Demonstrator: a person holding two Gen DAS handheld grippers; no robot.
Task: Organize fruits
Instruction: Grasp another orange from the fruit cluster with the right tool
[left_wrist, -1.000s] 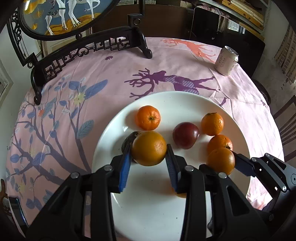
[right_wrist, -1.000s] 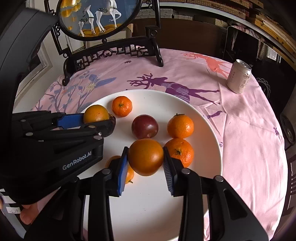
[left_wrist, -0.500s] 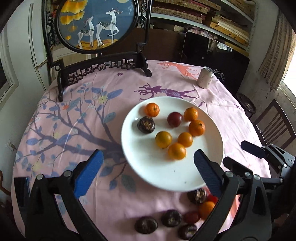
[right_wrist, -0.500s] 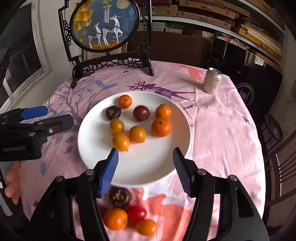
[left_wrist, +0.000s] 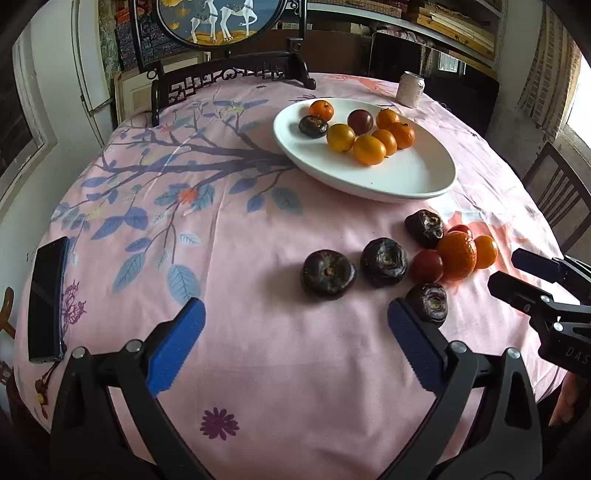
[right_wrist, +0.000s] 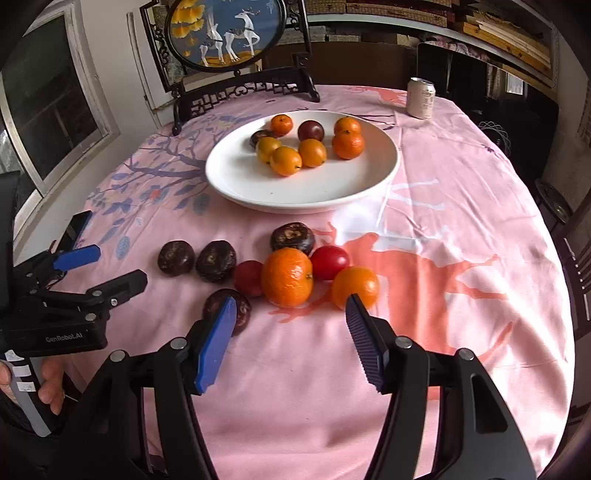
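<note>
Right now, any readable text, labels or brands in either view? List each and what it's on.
"GenRobot.AI": on the left gripper body, seen in the right wrist view.
"DAS", cut off at the frame edge: on the right gripper body, left wrist view.
Soda can: print too small to read.
Phone: screen dark, no text.

Left gripper (left_wrist: 295, 343): let go of its orange, jaws now wide, back over bare cloth.
Right gripper (right_wrist: 290, 332): likewise released, drawn back to the loose fruit.
</note>
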